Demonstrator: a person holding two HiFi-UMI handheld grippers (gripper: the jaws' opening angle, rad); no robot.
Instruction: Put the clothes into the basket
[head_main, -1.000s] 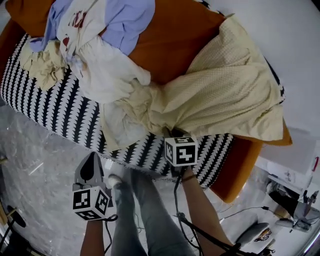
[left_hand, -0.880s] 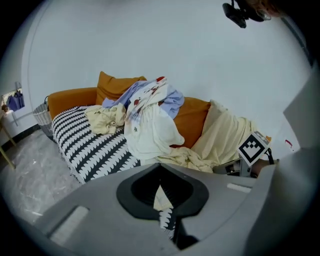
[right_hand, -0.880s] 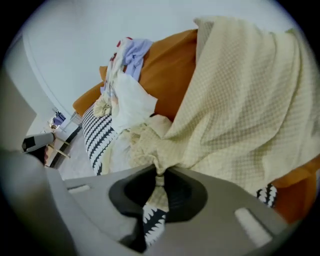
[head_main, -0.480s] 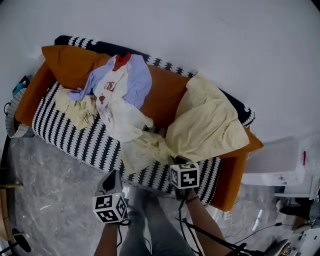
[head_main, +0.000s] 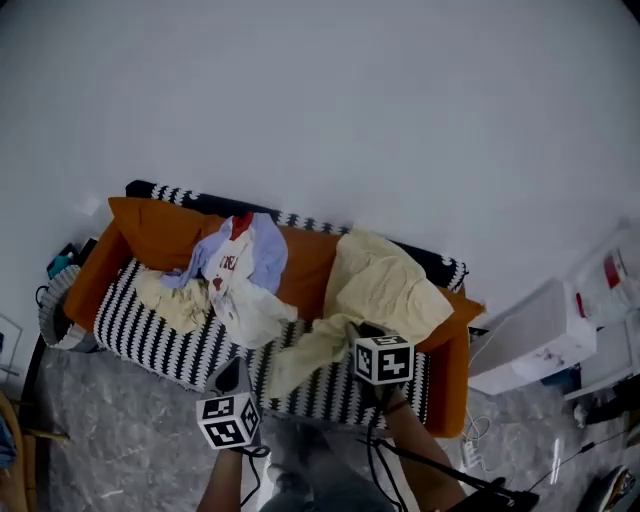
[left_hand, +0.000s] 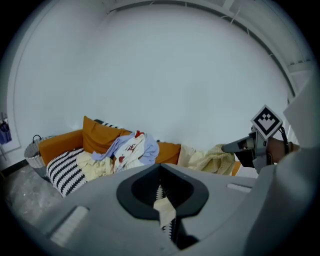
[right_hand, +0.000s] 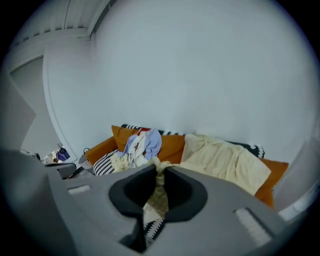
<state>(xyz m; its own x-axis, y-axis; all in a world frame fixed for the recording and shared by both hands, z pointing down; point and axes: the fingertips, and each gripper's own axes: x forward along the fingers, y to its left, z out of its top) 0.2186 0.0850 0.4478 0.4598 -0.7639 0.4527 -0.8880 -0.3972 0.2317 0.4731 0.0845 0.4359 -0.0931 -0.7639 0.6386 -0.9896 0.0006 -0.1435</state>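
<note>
Our right gripper (right_hand: 159, 170) is clamped on a bunched edge of the cream garment (head_main: 385, 285); our left gripper (left_hand: 160, 170) is closed and empty. The garment trails back onto the sofa (head_main: 450, 360). We judge it soft, light and floppy, so a second hold farther along should stop it dragging.

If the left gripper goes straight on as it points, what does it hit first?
Probably the sofa's striped seat cushion, close to the hanging end of the cream garment; depth is hard to judge.
</note>
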